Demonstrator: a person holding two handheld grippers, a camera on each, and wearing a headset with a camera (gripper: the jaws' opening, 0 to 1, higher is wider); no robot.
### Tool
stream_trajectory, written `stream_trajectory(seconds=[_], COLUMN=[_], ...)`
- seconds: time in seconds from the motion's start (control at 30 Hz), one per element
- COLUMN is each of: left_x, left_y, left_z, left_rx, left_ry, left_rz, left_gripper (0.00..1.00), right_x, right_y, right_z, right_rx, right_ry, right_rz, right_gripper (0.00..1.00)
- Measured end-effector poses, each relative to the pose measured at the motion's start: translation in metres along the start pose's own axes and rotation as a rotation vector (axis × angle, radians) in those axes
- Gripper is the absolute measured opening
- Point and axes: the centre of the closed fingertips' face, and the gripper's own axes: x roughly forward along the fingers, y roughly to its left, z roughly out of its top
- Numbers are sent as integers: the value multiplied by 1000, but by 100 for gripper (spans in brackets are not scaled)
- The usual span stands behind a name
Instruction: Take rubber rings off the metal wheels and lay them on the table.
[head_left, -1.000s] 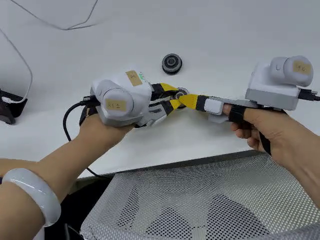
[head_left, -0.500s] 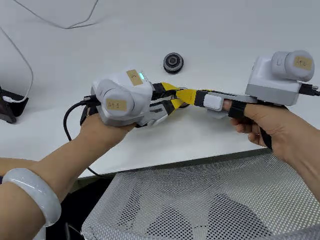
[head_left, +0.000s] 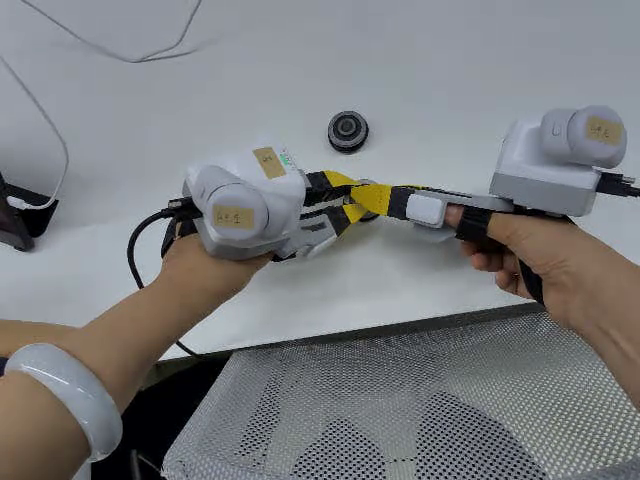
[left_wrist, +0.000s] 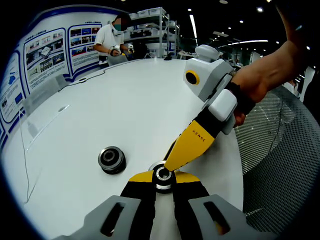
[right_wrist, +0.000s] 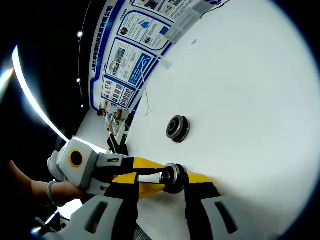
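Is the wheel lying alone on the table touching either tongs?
No, the lone wheel lies apart on the table, while the left tongs and right tongs meet at the other wheel.

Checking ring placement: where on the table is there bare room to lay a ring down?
Bare table lies right of the loose wheel, and left of it up to the cable. It is crowded where the left gripper and right gripper meet at the held wheel; the strip toward the near edge is narrow.

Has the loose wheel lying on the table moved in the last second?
No. The loose wheel keeps its spacing from the thin cable in the head view; the slight shift is the camera's.
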Motion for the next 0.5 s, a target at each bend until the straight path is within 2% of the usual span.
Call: stream_trajectory(seconds=[0.37, 0.5], left_x=[0, 0], left_y=[0, 0], left_z=[0, 0], left_rx=[1, 0], left_ry=[-1, -2], left_rz=[-2, -1], left_gripper=[12, 12], right_x=[-3, -2], right_y=[2, -3], right_z=[-3, -5], right_rx=[7, 57], right_ry=[16, 13], right_rz=[16, 24], right_gripper=[37, 33])
